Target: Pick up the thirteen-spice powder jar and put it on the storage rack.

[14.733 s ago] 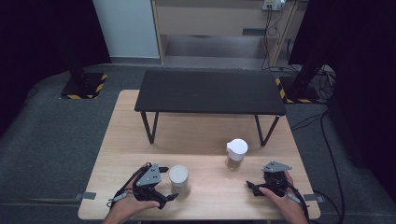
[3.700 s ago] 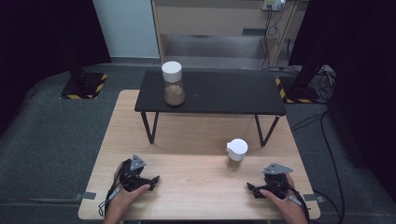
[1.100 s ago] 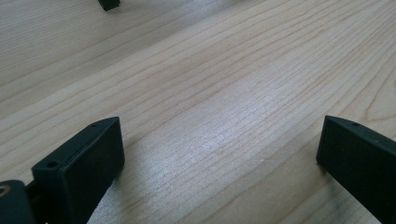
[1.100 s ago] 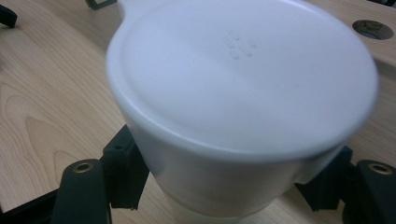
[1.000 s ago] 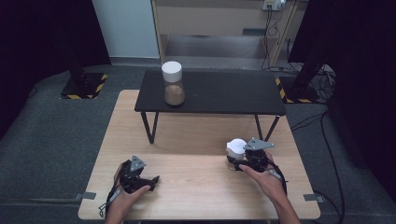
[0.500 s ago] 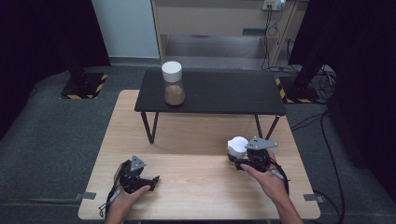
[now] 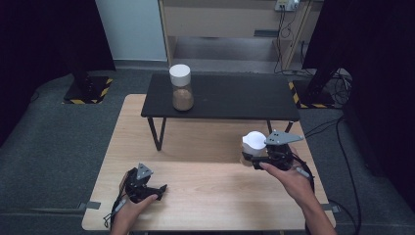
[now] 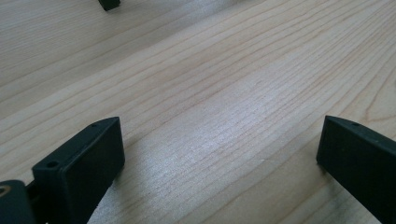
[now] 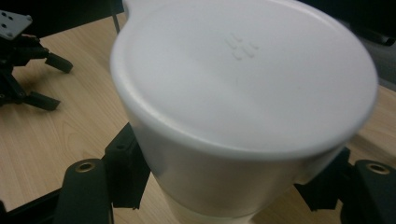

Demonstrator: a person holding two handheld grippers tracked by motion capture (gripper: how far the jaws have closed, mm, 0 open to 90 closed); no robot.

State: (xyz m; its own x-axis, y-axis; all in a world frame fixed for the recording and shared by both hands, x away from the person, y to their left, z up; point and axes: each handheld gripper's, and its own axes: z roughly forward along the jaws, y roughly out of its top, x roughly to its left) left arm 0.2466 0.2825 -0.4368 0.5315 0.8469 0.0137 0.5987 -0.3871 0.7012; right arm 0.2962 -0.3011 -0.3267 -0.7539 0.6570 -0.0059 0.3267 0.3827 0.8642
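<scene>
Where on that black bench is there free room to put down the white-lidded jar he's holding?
The black bench is bare from the brown-filled jar near its left end across to its right end. The wooden table is also bare between the left tongs and the right tongs, which grip the white-lidded jar.

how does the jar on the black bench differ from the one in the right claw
The jar on the black bench stands free on the bench top; the held jar is clamped in the right claw over the wooden table. The bench jar's clear body shows a brown filling; the held jar's contents are hidden behind claw and lid. Both are upright with white lids.
</scene>
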